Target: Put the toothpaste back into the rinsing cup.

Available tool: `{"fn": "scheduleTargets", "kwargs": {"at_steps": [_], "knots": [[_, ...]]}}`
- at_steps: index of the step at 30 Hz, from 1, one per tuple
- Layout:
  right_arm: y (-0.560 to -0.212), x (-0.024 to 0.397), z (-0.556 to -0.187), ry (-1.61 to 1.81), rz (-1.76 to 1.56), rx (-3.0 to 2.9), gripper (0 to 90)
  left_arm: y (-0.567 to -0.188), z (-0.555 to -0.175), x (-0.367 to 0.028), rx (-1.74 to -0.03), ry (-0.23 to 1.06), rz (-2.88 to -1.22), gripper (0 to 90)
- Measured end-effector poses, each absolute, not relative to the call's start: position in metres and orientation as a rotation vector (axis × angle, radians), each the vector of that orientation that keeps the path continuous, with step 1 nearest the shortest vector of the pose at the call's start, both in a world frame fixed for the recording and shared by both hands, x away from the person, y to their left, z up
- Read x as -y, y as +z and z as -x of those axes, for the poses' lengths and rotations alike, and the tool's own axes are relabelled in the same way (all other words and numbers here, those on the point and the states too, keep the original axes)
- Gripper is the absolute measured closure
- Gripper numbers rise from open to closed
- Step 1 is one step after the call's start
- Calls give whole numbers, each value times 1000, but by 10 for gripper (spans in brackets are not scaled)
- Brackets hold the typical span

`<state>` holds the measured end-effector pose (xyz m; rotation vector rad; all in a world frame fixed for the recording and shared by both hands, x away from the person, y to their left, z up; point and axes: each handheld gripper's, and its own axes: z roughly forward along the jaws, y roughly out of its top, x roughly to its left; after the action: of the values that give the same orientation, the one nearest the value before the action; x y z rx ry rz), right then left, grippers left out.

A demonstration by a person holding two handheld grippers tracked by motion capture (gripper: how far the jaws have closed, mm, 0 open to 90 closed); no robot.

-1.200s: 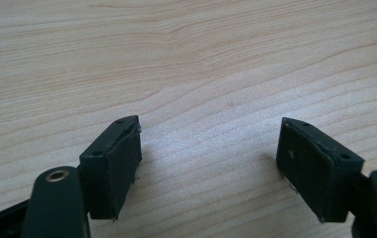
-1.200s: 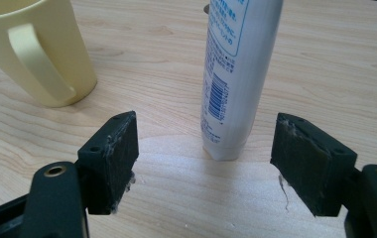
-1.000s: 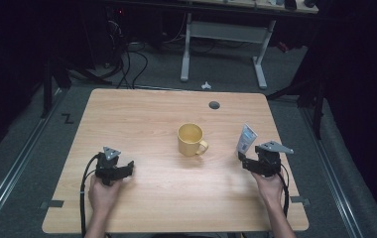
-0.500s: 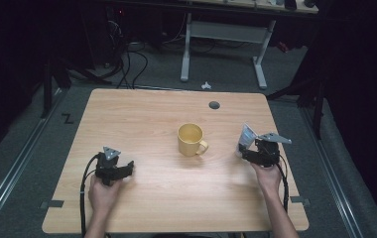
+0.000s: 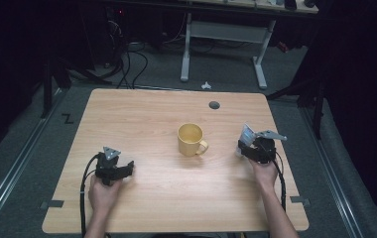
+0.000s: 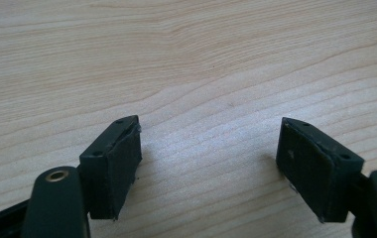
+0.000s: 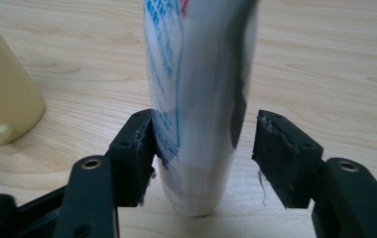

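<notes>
A yellow mug (image 5: 191, 139) (image 7: 3, 99) stands at the middle of the wooden table (image 5: 142, 114), handle to the right. Right of it a white tube with blue print (image 5: 246, 134) (image 7: 196, 99) stands upright. My right gripper (image 5: 244, 147) (image 7: 204, 129) reaches around the tube's lower part, and its jaws have just been closing. One pad (image 7: 139, 144) touches the tube, while a gap remains at the other, so the gripper is open. At the table's left my left gripper (image 5: 128, 167) (image 6: 209, 134) rests low over bare wood, open with nothing between its jaws.
A grey cable hole (image 5: 214, 104) sits near the table's far edge. Beyond the table are a desk frame with white legs (image 5: 221, 34), floor cables (image 5: 127, 54) and a small white object (image 5: 206, 85). Bare wood lies between the mug and the left gripper.
The right gripper has moved forward and left to the tube, and its jaws now stand narrower on either side of it. The left gripper and the mug have stayed put.
</notes>
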<state>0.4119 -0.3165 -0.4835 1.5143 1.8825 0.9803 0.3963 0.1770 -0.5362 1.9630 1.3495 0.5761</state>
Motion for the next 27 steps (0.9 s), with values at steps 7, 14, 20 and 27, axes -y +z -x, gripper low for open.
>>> {"fn": "scheduleTargets", "kwargs": {"at_steps": [7, 14, 20, 27], "knots": [[-486, 314, -415, 999, -1494, -1901, 519, -536, -396, -177, -1350, 574, -1962, 259], [-487, 314, -415, 1011, -1480, -1912, 562, -536, -396, -177, -1349, 575, -1962, 260], [-487, 314, -415, 1001, -1452, -1925, 592, -536, -396, -177, -1349, 577, -1964, 257], [-486, 314, -415, 998, -1442, -1933, 625, -536, -396, -177, -1349, 575, -1963, 258]]}}
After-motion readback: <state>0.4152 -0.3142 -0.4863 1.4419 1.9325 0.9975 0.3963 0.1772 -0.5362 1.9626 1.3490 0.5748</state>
